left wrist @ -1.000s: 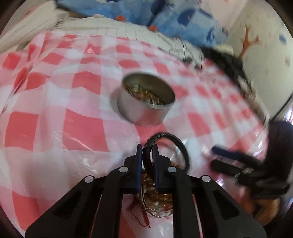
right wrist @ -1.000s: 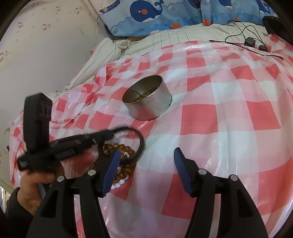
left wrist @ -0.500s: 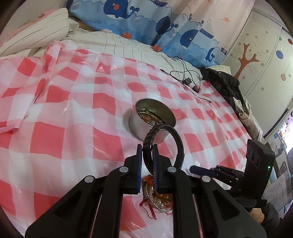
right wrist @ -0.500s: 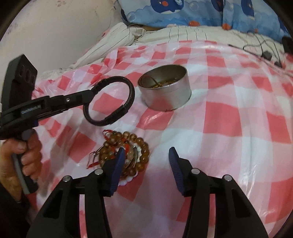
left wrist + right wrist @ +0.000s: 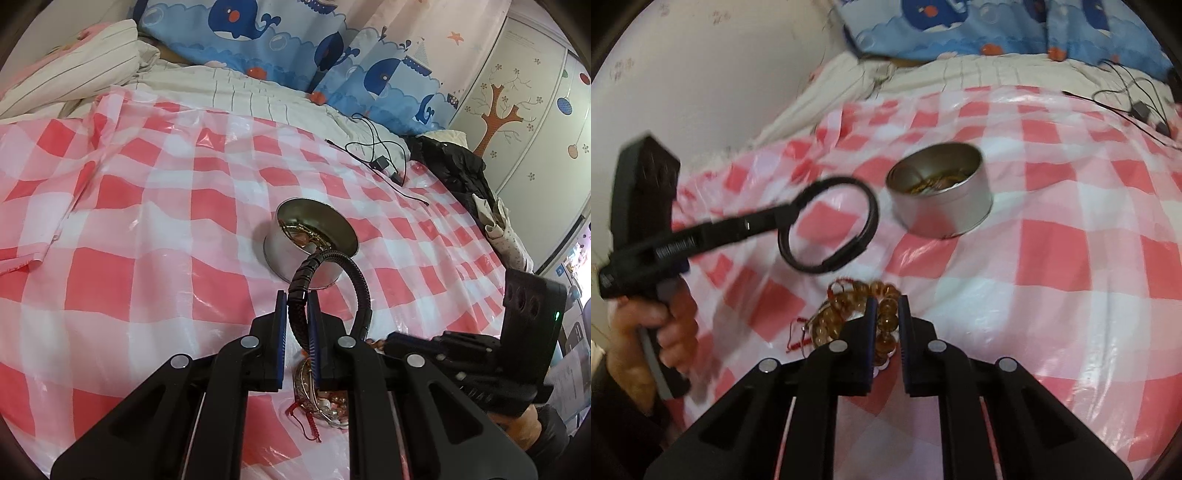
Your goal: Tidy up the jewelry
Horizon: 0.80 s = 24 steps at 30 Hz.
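Note:
My left gripper (image 5: 296, 325) is shut on a black braided bracelet (image 5: 360, 284) and holds it in the air short of a round silver tin (image 5: 295, 254) with gold jewelry inside. The right wrist view shows the bracelet (image 5: 864, 206) left of the tin (image 5: 945, 218). My right gripper (image 5: 886, 325) is shut on an amber bead bracelet (image 5: 886, 317), part of a small pile with a red cord (image 5: 798, 341) on the checked cloth. That pile (image 5: 325, 402) lies under my left gripper.
A red-and-white checked plastic cloth (image 5: 147, 229) covers the bed. Black cables with an adapter (image 5: 380, 162) lie at the far right. Striped bedding (image 5: 74, 74) and a whale-print cover (image 5: 295, 48) lie behind. Dark clothes (image 5: 454, 170) sit by a wardrobe.
My left gripper has lifted the black bracelet off the pile and up toward the tin. My right gripper has moved onto the pile and shut on the amber bead bracelet.

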Each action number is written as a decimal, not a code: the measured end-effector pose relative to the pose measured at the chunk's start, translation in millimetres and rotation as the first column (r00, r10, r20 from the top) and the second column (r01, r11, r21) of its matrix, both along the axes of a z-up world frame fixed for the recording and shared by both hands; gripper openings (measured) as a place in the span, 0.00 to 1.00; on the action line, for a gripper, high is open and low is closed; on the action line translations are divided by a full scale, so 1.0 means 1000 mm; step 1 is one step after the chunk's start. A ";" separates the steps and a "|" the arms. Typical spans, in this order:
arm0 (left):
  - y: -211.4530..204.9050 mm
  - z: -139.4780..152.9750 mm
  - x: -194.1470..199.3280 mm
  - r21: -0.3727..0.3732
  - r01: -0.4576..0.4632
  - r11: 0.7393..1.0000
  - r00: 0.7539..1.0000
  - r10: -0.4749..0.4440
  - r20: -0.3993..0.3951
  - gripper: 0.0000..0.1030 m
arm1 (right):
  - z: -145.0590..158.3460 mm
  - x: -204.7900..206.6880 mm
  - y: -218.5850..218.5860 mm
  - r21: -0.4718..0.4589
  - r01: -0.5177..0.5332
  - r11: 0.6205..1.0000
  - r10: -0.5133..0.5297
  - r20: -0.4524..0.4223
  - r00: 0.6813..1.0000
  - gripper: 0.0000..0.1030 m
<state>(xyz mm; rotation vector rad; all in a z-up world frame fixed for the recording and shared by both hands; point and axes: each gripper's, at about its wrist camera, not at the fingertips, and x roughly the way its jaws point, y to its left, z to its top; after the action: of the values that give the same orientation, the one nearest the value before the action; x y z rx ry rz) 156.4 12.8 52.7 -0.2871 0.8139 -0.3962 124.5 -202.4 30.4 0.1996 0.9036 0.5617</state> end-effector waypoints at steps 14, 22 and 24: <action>-0.001 -0.001 -0.001 0.014 0.008 1.000 1.000 -0.008 0.007 0.09 | 0.026 0.004 -0.045 0.382 0.028 0.924 -0.042 0.027 0.999 0.12; -0.011 0.011 0.000 0.070 0.004 0.998 0.999 -0.007 0.034 0.09 | 0.038 0.016 -0.051 0.449 0.034 0.893 -0.063 0.050 0.997 0.12; -0.011 0.015 0.004 0.078 -0.001 0.997 0.999 -0.003 0.040 0.09 | 0.044 0.024 -0.052 0.458 0.037 0.888 -0.072 0.060 0.996 0.12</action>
<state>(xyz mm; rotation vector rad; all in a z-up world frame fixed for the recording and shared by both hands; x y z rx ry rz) 160.0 1.4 67.7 -0.2052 0.7886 -0.3689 148.1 -254.8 74.5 0.6255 0.6776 0.7206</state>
